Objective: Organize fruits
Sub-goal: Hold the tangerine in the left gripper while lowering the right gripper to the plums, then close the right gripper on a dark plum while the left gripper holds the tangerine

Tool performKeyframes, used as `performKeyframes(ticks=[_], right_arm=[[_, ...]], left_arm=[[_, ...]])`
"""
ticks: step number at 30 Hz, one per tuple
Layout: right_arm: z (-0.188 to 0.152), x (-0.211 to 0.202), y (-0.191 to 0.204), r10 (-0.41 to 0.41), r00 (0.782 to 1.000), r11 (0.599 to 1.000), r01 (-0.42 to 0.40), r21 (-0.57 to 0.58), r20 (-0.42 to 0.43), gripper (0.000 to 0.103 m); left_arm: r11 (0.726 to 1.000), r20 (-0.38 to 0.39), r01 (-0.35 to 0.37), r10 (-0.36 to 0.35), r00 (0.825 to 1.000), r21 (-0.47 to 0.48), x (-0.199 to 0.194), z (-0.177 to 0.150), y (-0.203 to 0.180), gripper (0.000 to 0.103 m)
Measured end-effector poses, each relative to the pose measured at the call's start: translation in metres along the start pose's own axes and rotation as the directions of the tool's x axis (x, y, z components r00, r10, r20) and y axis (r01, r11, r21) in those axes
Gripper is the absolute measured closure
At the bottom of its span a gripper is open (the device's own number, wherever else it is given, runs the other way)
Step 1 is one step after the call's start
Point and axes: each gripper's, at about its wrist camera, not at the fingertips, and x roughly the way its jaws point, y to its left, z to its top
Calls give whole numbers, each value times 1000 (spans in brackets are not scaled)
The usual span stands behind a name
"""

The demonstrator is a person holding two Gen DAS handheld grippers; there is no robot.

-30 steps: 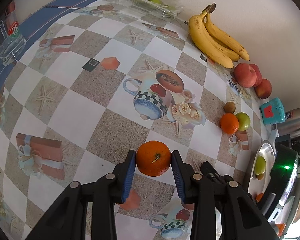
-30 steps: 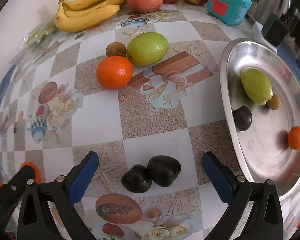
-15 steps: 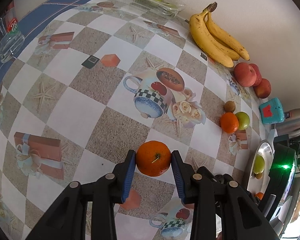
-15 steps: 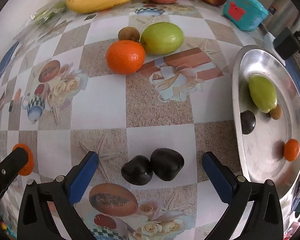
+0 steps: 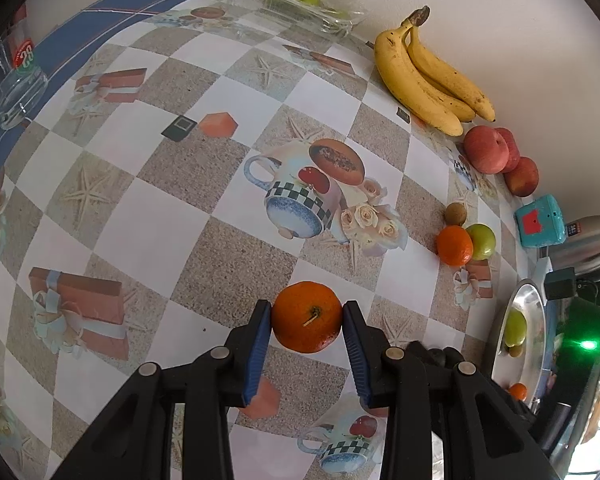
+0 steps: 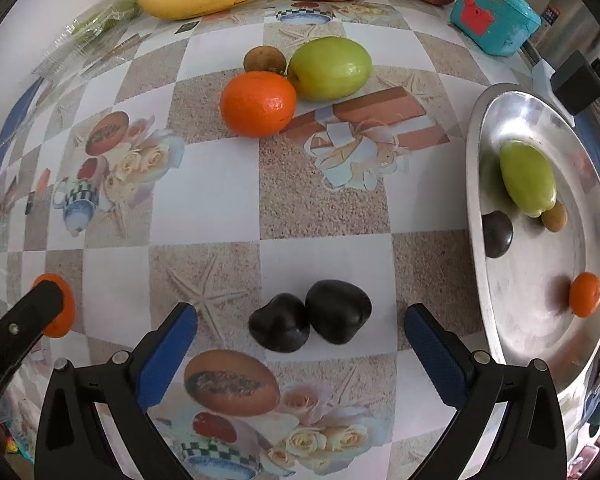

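My left gripper (image 5: 306,320) is shut on an orange tangerine (image 5: 307,316), its blue pads pressed on both sides of the fruit above the patterned tablecloth. In the right wrist view that same tangerine (image 6: 62,312) shows at the far left behind a black finger. My right gripper (image 6: 300,320) stands wide open above two dark plums (image 6: 310,316), which lie side by side between its fingers without touching them. The steel tray (image 6: 540,340) on the right holds a green fruit (image 6: 526,178), a dark plum (image 6: 497,234), a small brown fruit (image 6: 555,217) and a small tangerine (image 6: 585,294).
On the cloth lie another tangerine (image 6: 259,103), a green fruit (image 6: 329,68) and a brown kiwi-like fruit (image 6: 265,59). Bananas (image 5: 428,80) and peaches (image 5: 496,154) line the wall, beside a teal box (image 6: 494,16). A glass (image 5: 14,80) stands far left, a clear packet (image 5: 300,6) at the back.
The right gripper has drifted and rolled slightly, so the plums and tray sit a little differently in its view. The left gripper keeps its hold on the tangerine without moving.
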Motion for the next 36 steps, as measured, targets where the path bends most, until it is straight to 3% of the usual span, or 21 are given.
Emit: performKeyframes(ticks=[5, 7, 9, 12, 19, 24, 27, 36], right_arm=[[-3, -22, -4, -20, 998, 1000, 19, 10, 61, 2], [-5, -27, -5, -26, 998, 1000, 26, 6, 64, 16], [-6, -26, -7, -9, 999, 1000, 9, 3, 40, 45], [-8, -31, -15, 32, 998, 999, -34, 35, 46, 48], [-7, -50, -23, 43, 995, 998, -47, 37, 91, 53], [-6, -40, -29, 33, 996, 998, -38, 59, 87, 54], [-1, -32, -35, 45, 996, 994, -52, 92, 77, 67], [-3, -27, -42, 72, 994, 987, -82, 138, 77, 69]], left_arm=[[1000, 4, 3, -3, 1000, -1, -2, 0, 0, 65], [1000, 6, 4, -4, 1000, 2, -3, 0, 0, 64], [1000, 7, 5, -5, 1000, 5, -3, 0, -1, 65], [1000, 8, 5, -5, 1000, 5, -4, 0, -1, 64], [1000, 8, 2, -2, 1000, 7, -4, 0, -2, 64], [1000, 7, 1, -2, 1000, 10, -3, 0, -2, 64], [1000, 7, -1, 1, 1000, 13, -3, 0, -2, 65], [1000, 10, -4, 4, 1000, 17, -3, 0, -3, 65]])
